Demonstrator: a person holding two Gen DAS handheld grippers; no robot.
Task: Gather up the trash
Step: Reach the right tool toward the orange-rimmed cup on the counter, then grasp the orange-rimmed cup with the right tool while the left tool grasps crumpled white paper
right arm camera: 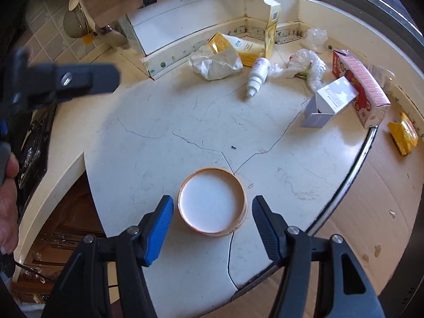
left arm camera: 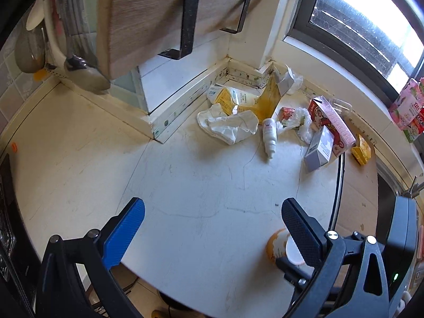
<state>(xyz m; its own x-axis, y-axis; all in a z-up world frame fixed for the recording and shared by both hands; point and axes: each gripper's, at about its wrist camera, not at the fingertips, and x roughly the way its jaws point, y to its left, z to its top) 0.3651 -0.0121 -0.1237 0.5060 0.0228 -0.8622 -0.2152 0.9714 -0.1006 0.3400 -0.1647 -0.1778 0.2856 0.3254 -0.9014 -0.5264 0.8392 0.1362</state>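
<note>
An orange paper cup [right arm camera: 212,204] with a white inside stands upright near the front edge of the white cracked countertop [right arm camera: 164,122]. My right gripper [right arm camera: 212,213] hangs over it, open, one finger on each side, and a small gap shows at both pads. In the left wrist view my left gripper [left arm camera: 212,213] is open over bare counter with nothing between its fingers; the cup [left arm camera: 277,246] sits half hidden behind its right finger. More trash lies at the back: crumpled white paper [right arm camera: 214,63], a white dropper bottle [right arm camera: 258,75], a yellow carton [right arm camera: 273,30], a grey-white box [right arm camera: 328,100] and a red carton [right arm camera: 360,84].
A wooden shelf with black brackets [left arm camera: 185,21] overhangs the back left, utensils [left arm camera: 87,76] hanging beside it. Clear plastic wrap [right arm camera: 307,66] and a yellow packet [right arm camera: 404,133] lie at the right, by a cardboard sheet [right arm camera: 371,198]. Pink cartons [left arm camera: 408,106] stand on the window sill. A hand [right arm camera: 6,201] shows at the left edge.
</note>
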